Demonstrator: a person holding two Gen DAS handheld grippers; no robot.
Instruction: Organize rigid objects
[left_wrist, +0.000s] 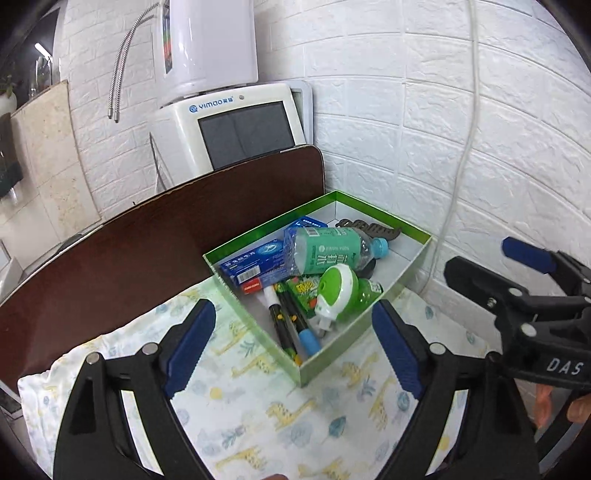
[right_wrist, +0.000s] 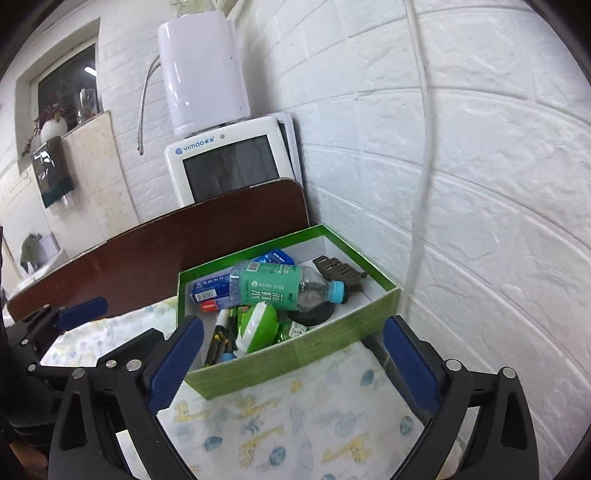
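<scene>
A green open box (left_wrist: 266, 225) (right_wrist: 295, 354) sits on a giraffe-print cloth in the corner by the wall. Inside lie a green-labelled bottle (left_wrist: 328, 251) (right_wrist: 273, 286), a blue toothpaste carton (left_wrist: 251, 262) (right_wrist: 210, 290), a green and white round device (left_wrist: 338, 291) (right_wrist: 258, 325), pens (left_wrist: 291, 325) (right_wrist: 221, 336) and a dark hair claw (left_wrist: 365, 225) (right_wrist: 340, 273). My left gripper (left_wrist: 293, 310) hovers open before the box's near corner, holding nothing. My right gripper (right_wrist: 293, 323) is open and empty over the box's front wall; it also shows at the right (left_wrist: 491, 258).
The giraffe cloth (left_wrist: 258, 406) (right_wrist: 295, 417) covers the near surface. A dark brown board (left_wrist: 147, 240) stands behind the box, with a white screened appliance (left_wrist: 236, 129) beyond it. A white brick wall and a hanging white cable (left_wrist: 461, 166) (right_wrist: 424, 184) close the right side.
</scene>
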